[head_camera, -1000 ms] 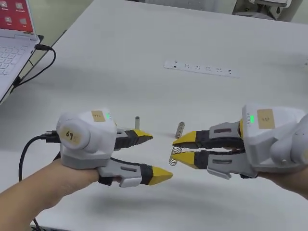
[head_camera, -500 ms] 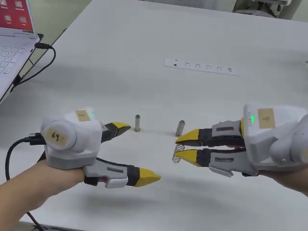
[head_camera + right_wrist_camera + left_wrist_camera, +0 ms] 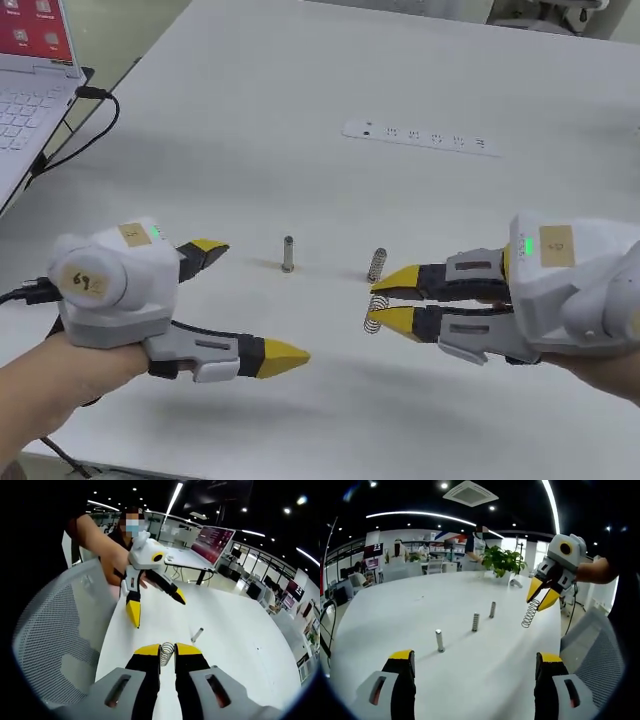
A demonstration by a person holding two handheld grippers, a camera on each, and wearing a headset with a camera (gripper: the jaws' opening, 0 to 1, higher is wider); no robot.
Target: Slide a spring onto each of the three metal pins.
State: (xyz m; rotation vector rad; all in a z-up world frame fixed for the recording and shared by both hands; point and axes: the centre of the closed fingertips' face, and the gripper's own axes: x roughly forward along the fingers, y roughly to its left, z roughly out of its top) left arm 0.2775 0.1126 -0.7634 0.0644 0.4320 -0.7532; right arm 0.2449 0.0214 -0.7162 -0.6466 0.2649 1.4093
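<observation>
Right gripper (image 3: pixel 386 300): jaws clamped on a spring (image 3: pixel 372 316), clear of the tabletop (image 3: pixel 300 90).
Spring axis: juts from the tips, tilted downward, not upright.
Bare pin (image 3: pixel 288 254): upright, toward the tabletop's near edge, left of the held spring, near.
Left gripper (image 3: pixel 255 298): jaws wide apart, empty, beside the pin.
Sprung pins (image 3: pixel 475 622): two, done.
Likely need: spring stood upright over the pin.

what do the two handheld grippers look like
The left gripper and right gripper have white rounded housings and grey-black jaws with yellow tips. Each carries a tan label and green light. The left adds a handwritten sticker and black cable.
</observation>
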